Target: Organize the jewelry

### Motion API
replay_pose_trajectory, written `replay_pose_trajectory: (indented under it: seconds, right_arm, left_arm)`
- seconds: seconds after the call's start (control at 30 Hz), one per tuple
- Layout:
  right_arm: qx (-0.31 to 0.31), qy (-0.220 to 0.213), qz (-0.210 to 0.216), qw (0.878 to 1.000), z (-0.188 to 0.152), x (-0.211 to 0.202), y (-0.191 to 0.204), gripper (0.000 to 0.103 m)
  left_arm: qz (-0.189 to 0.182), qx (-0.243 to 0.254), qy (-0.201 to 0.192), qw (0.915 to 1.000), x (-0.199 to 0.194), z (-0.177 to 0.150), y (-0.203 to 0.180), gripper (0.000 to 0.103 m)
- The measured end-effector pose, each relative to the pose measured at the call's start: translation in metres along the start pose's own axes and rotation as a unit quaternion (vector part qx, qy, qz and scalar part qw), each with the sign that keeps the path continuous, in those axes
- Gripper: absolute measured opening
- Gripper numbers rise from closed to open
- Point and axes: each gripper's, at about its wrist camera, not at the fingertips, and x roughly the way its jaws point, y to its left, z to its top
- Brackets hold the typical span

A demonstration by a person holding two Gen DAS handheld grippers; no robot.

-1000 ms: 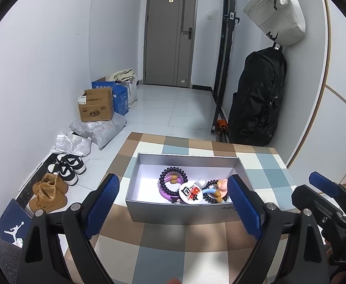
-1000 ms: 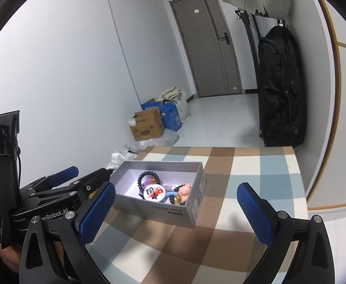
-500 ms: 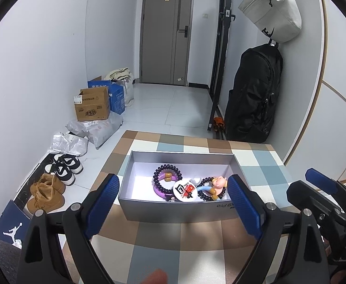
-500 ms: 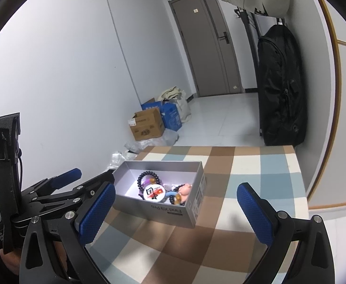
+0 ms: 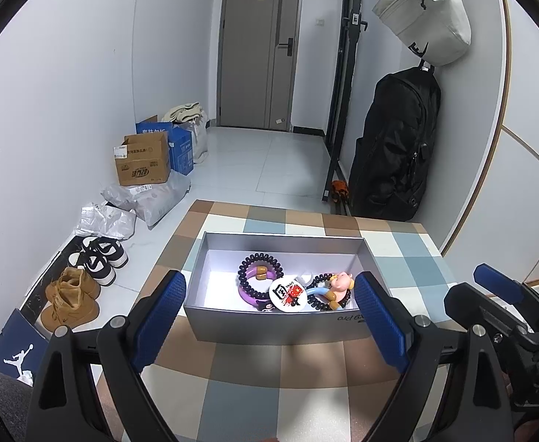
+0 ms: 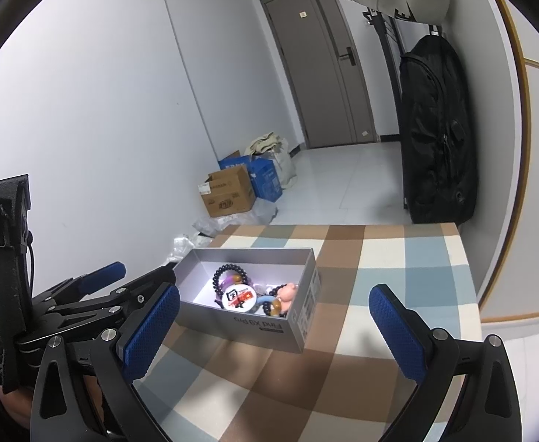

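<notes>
2 hand-held grippers, left (image 5: 269, 316) and right (image 6: 275, 328), both spread apart, holding nothing. Jewelry (image 5: 287, 287) heaped inside grey box (image 5: 280, 328) at 12 o'clock on checked worktop (image 5: 247, 397). None loose outside; gathered, seemingly unsorted.

Open checked desk (image 5: 306, 379) is seen between the left gripper (image 5: 269, 322) fingers (image 5: 380, 326) and the near wall of the grey box (image 5: 276, 326); nothing is laid there. The box is uncovered, so its inside is reachable from above. The half beyond the left-hand finger is bare; the half toward the right-hand finger is crowded by a dark bead bracelet (image 5: 256, 263), a round badge (image 5: 286, 293) and a pink figurine (image 5: 339, 283), all touching. Ahead of the right gripper (image 6: 273, 328), bare cloth is seen right of the box up to the desk edge. At its left finger, the other gripper is crowded close.
</notes>
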Motion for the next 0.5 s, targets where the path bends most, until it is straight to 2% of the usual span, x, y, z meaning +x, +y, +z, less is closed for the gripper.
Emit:
replay_pose_trajectory:
  seconds: [0.5]
  right_arm:
    - [0.003,0.008,-0.001,1.0,-0.0031,0.0047,-0.0023,0.103]
  left_arm:
    - [-0.003,-0.005,0.005,1.0,0.0009,-0.0008,-0.0015,0.09]
